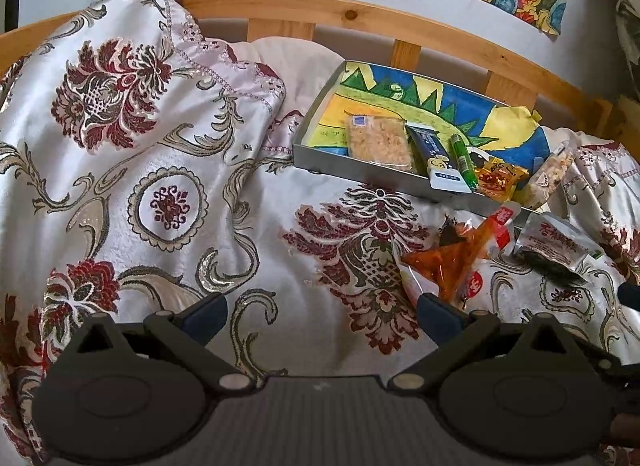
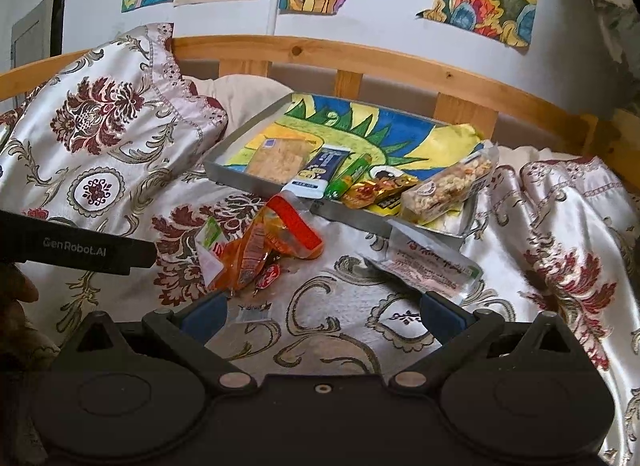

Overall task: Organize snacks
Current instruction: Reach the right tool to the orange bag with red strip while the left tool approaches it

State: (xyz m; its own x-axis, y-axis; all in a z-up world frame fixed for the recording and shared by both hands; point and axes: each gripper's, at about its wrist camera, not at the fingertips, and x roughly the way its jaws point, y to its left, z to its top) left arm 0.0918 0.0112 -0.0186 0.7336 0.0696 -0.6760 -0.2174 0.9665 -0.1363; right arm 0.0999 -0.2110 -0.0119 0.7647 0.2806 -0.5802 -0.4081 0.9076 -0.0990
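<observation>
Right wrist view shows the right gripper [image 2: 322, 314] spread wide and holding nothing, low over the patterned bedspread [image 2: 332, 330], with the silver snack pouch [image 2: 430, 266] just beyond its right finger and the orange snack packets [image 2: 264, 250] just beyond its left one. Behind them the metal tray [image 2: 352, 217] already holds a row of snacks along its near edge: a cracker pack [image 2: 276, 161], a blue bar [image 2: 320, 171], a green stick [image 2: 346, 179] and a nut bar [image 2: 448, 185]. The left gripper [image 1: 320, 312] is likewise wide and empty, the orange packets touching its right finger. For a clean pick, I would choose one pouch, centre the fingers across its crimped edge, press lightly into the soft cloth, and avoid pinching fabric. The slack orange heap will likely drag its neighbours along.
</observation>
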